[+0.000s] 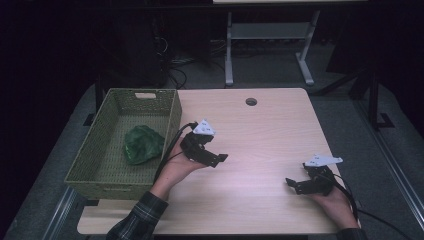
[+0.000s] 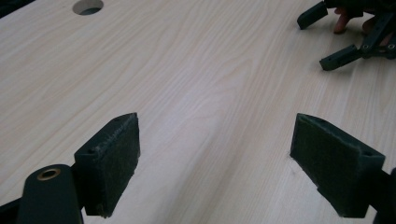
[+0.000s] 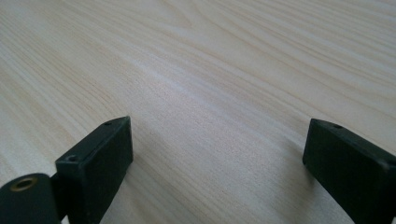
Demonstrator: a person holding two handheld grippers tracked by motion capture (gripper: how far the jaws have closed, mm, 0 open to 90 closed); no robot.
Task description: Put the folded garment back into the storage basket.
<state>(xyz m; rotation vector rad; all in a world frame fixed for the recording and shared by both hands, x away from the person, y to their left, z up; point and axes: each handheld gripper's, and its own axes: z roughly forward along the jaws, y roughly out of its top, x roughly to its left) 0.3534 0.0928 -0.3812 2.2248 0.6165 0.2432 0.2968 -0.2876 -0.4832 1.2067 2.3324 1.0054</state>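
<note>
A green leafy vegetable (image 1: 142, 144) lies inside the green woven basket (image 1: 112, 175) at the table's left. Just right of the basket, my left gripper (image 1: 216, 159) is held over the pale wooden table (image 1: 260, 135), open, with nothing between its jaws. In its own view the left gripper (image 2: 215, 163) shows wide-spread pads over bare wood. My right gripper (image 1: 295, 185) rests low near the front right edge, open and holding nothing. The right gripper (image 3: 217, 168) also spreads its jaws over bare wood. The right gripper (image 2: 336, 42) appears far off in the left gripper view.
A round cable hole (image 1: 251, 101) sits near the table's far edge. Beyond the table stand a grey desk frame (image 1: 229, 55) and cables on a dark floor. Cables trail from both grippers toward the front edge.
</note>
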